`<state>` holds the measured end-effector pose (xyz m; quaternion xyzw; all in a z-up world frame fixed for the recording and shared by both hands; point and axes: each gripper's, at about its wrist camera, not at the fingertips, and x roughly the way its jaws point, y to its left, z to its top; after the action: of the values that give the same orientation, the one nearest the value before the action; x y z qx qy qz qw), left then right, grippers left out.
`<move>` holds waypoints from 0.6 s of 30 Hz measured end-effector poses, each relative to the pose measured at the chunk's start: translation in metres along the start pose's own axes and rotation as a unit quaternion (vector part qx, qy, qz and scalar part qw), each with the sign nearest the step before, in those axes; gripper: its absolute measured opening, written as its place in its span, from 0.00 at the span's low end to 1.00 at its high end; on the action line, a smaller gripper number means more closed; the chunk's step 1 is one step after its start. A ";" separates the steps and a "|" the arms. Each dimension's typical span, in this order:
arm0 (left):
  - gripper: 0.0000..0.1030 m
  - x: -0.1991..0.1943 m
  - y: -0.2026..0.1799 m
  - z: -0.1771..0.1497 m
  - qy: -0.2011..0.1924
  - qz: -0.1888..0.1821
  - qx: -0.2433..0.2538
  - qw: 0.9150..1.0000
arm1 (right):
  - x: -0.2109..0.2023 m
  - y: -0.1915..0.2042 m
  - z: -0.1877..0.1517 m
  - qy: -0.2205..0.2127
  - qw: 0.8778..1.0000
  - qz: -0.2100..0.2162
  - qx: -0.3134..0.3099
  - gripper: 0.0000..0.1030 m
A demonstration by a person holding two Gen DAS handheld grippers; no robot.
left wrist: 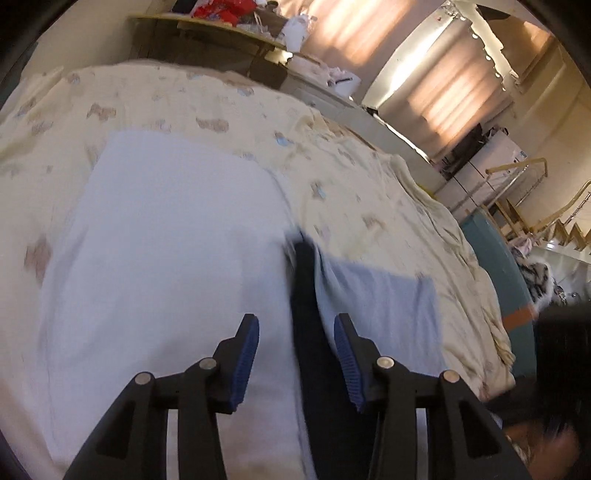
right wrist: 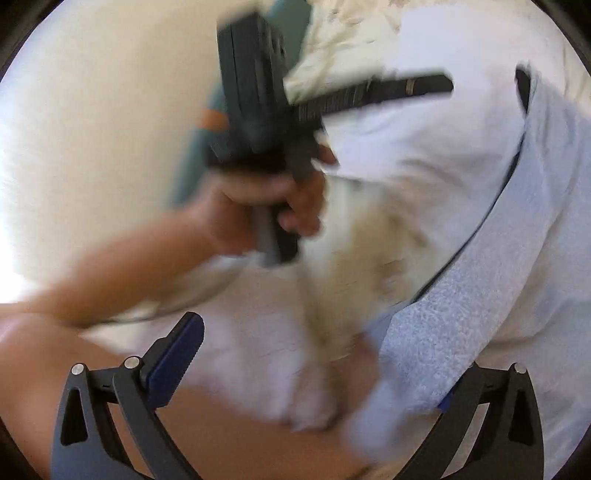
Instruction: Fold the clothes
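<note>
A white and pale-blue garment (left wrist: 166,240) lies spread on a bed with a yellow patterned quilt (left wrist: 351,166). Its dark trim (left wrist: 306,314) runs up between the fingers of my left gripper (left wrist: 295,332), which hovers open just above the cloth. In the right wrist view the same garment (right wrist: 424,155) is blurred, with a textured pale-blue panel (right wrist: 443,314) beside a dark trim line (right wrist: 480,229). My right gripper (right wrist: 314,373) is wide open, and cloth lies between its fingers and covers the right one. A hand (right wrist: 266,199) grips the left gripper's handle above the garment.
A cluttered desk (left wrist: 221,29) stands beyond the bed. The teal bed frame (left wrist: 498,266) and a staircase (left wrist: 554,221) are on the right. A bare forearm (right wrist: 129,266) and a leg (right wrist: 37,362) cross the lower left of the right wrist view.
</note>
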<state>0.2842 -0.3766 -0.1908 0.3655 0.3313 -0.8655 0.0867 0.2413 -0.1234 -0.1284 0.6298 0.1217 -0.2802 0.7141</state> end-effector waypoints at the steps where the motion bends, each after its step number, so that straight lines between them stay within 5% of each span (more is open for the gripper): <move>1: 0.42 0.001 -0.003 -0.006 0.011 -0.006 -0.006 1.000 | 0.000 0.002 -0.002 -0.001 1.000 0.007 -0.004 1.00; 5: 0.42 -0.001 -0.007 -0.013 0.030 -0.011 -0.028 0.999 | 0.024 0.001 -0.004 0.014 1.000 0.001 0.001 1.00; 8: 0.42 -0.003 -0.017 -0.009 0.057 -0.068 -0.039 0.995 | 0.053 -0.006 0.000 0.025 0.999 -0.030 0.005 1.00; 10: 0.42 0.023 -0.030 -0.008 0.133 -0.032 -0.009 0.991 | 0.069 -0.009 0.001 0.033 0.998 -0.052 -0.005 1.00; 13: 0.42 0.064 -0.036 -0.027 0.244 0.006 0.010 0.970 | 0.074 -0.015 0.004 0.034 0.997 -0.069 -0.010 1.00; 15: 0.41 0.071 -0.041 -0.036 0.261 -0.012 0.014 0.965 | 0.073 -0.016 0.004 0.035 0.996 -0.080 -0.014 1.00; 16: 0.37 0.070 -0.046 -0.038 0.255 -0.007 0.029 0.966 | 0.073 -0.017 0.004 0.036 0.996 -0.084 -0.014 1.00; 17: 0.05 0.069 -0.051 -0.040 0.250 -0.002 0.044 0.967 | 0.075 -0.018 0.005 0.042 0.995 -0.089 -0.012 1.00; 18: 0.03 0.071 -0.052 -0.040 0.251 0.012 0.054 0.966 | 0.077 -0.019 0.004 0.045 0.995 -0.094 -0.010 1.00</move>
<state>0.2361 -0.3049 -0.2344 0.5795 0.2910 -0.7612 -0.0087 0.2927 -0.1474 -0.1836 0.6204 0.2148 -0.3161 0.6848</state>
